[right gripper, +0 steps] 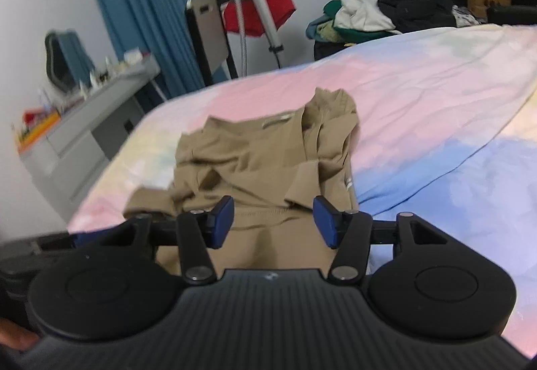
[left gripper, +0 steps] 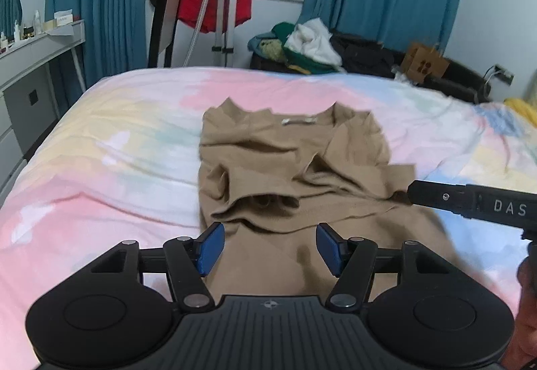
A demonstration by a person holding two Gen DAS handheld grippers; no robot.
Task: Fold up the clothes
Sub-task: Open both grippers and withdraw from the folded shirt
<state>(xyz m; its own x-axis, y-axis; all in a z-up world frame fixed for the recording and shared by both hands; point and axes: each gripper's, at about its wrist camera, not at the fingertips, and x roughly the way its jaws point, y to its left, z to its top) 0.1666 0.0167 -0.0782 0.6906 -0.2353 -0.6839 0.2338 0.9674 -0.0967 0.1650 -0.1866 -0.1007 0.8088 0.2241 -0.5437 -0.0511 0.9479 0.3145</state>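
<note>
A tan long-sleeved top (left gripper: 288, 162) lies on the pastel bed sheet (left gripper: 117, 168), collar away from me, both sleeves folded in across its body. My left gripper (left gripper: 270, 247) hovers open over the near hem, blue pads wide apart and holding nothing. The right gripper's black body (left gripper: 470, 202) reaches in from the right edge of that view beside the garment. In the right wrist view the same tan top (right gripper: 268, 152) lies ahead, and my right gripper (right gripper: 273, 224) is open above its lower part with nothing between its pads.
A pile of clothes (left gripper: 305, 48) sits past the far edge of the bed beside a cardboard box (left gripper: 423, 63). A grey dresser (left gripper: 37, 68) stands at the left. A metal stand with a red cloth (left gripper: 214, 11) is before the blue curtains (left gripper: 100, 1).
</note>
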